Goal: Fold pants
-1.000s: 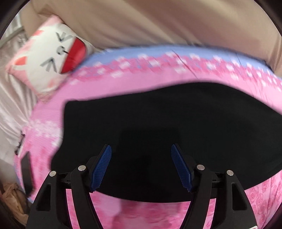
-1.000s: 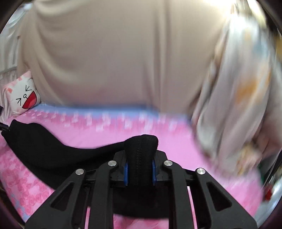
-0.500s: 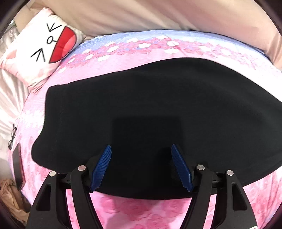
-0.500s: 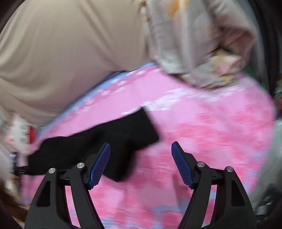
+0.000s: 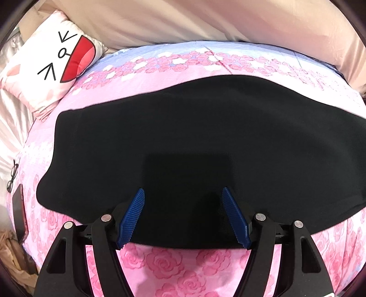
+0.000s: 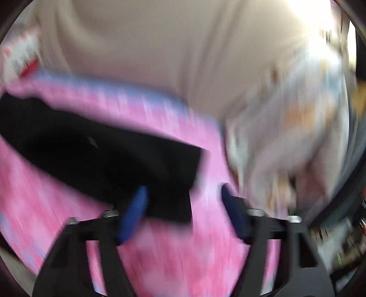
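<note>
The black pants point(image 5: 194, 137) lie flat on a pink rose-print bed sheet point(image 5: 173, 262), stretched left to right. My left gripper point(image 5: 183, 194) is open and empty, its blue pads over the pants' near edge. In the blurred right wrist view one end of the pants point(image 6: 109, 160) lies on the sheet point(image 6: 205, 262). My right gripper point(image 6: 183, 189) is open and empty, just over the corner of that end.
A white cartoon-face pillow point(image 5: 50, 66) sits at the bed's far left. A beige curtain point(image 5: 205, 20) hangs behind the bed. Glasses point(image 5: 12, 176) and a dark phone point(image 5: 19, 212) lie at the left edge. A pale patterned quilt point(image 6: 297, 128) is bunched at the right.
My right gripper has let go of the pants end, opened and swung about; that end now lies on the sheet. My left gripper stayed open and shifted slightly over the pants.
</note>
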`<state>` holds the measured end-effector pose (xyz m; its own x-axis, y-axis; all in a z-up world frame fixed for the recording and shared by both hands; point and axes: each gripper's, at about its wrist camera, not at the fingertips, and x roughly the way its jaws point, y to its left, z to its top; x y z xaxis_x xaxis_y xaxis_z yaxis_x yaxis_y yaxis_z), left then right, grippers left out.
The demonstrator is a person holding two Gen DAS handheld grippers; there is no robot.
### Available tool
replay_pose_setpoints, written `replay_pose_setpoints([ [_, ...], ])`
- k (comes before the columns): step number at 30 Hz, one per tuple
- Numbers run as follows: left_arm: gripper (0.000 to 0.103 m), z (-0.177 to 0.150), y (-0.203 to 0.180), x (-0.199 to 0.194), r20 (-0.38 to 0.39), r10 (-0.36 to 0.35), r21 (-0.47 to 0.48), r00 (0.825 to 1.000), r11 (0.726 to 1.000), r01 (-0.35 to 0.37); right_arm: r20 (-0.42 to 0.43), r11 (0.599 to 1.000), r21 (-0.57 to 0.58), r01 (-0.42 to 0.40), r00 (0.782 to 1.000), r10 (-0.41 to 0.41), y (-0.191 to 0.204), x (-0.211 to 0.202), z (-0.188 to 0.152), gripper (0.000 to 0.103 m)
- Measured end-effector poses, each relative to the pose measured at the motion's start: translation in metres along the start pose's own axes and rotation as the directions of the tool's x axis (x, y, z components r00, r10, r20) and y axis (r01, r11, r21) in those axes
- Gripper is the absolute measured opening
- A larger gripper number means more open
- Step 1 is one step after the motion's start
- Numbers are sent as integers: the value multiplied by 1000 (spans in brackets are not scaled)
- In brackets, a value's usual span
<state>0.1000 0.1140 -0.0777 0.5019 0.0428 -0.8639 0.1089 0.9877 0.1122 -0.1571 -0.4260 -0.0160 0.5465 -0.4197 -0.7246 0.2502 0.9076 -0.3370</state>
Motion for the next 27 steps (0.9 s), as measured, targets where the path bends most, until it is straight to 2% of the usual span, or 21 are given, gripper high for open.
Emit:
replay_pose_setpoints([
  [1, 68, -1, 1, 1, -5, 4, -2, 1000, 1000, -4, -65, 999, 24, 28, 997, -27, -5, 9, -18, 70],
  [2, 68, 0, 2, 2, -13, 5, 3, 1000, 1000, -5, -91, 997, 72, 26, 996, -20, -11, 10, -30, 70],
  [4, 68, 6, 1, 3, -15, 7, 7, 1000, 1000, -7, -63, 983, 183, -22, 997, 34, -20, 2, -35, 70],
  [6, 68, 15, -5, 0, 7, 1, 17, 1000, 1000, -1, 16, 944, 313, -104, 994, 105, -32, -5, -19, 71],
  [8, 68, 21, -13, -4, 25, -24, 21, 999, 999, 24, 65, 897, 398, -194, 981, 183, -37, 3, 10, 72],
  [10, 68, 24, -25, -10, 43, -60, 36, 997, 998, 59, 72, 843, 456, -287, 955, 286, -41, 33, 32, 72],
  [11, 68, 25, -30, -12, 49, -72, 46, 996, 996, 70, 58, 836, 463, -294, 951, 302, -39, 44, 36, 72],
  [12, 68, 24, -35, -14, 53, -81, 58, 995, 995, 78, 19, 837, 466, -287, 949, 314, -35, 67, 44, 67],
  [13, 68, 23, -37, -16, 53, -85, 65, 995, 995, 82, -9, 837, 465, -290, 943, 332, -33, 84, 49, 54],
  [14, 68, 21, -38, -17, 53, -86, 70, 995, 994, 83, -19, 825, 465, -321, 928, 372, -31, 101, 55, 44],
  [15, 69, 20, -38, -17, 51, -84, 71, 995, 994, 80, -17, 822, 456, -342, 920, 392, -28, 110, 61, 20],
  [16, 69, 18, -35, -16, 42, -75, 68, 996, 995, 72, -14, 833, 429, -349, 920, 393, -24, 111, 70, 7],
  [17, 69, 17, -32, -16, 38, -68, 63, 997, 996, 66, 9, 858, 388, -336, 932, 361, -21, 101, 82, 7],
  [18, 69, 17, -27, -15, 30, -52, 54, 998, 997, 50, 93, 886, 324, -332, 943, 319, -21, 77, 98, 7],
  [20, 69, 15, -18, -15, 25, -35, 38, 999, 999, 34, 285, 915, 248, -319, 926, 246, -35, 26, 111, 7],
  [21, 69, 15, -13, -15, 21, -33, 26, 999, 999, 33, 293, 936, 234, -263, 937, 190, -41, 19, 110, 8],
  [22, 69, 14, -10, -14, 18, -38, 24, 999, 999, 37, 247, 946, 231, -228, 954, 170, -48, 27, 104, 15],
  [23, 69, 13, -8, -14, 17, -43, 24, 999, 999, 42, 178, 947, 246, -206, 970, 165, -55, 45, 95, 18],
  [24, 69, 13, -7, -14, 18, -48, 26, 999, 999, 47, 61, 949, 277, -154, 988, 142, -63, 68, 77, 16],
  [26, 69, 12, -5, -12, 14, -43, 32, 999, 999, 43, -77, 936, 347, -63, 992, 95, -78, 92, 45, 18],
  [27, 69, 12, -4, -10, 9, -38, 32, 999, 999, 38, -83, 913, 404, -61, 991, 103, -86, 93, 30, 18],
])
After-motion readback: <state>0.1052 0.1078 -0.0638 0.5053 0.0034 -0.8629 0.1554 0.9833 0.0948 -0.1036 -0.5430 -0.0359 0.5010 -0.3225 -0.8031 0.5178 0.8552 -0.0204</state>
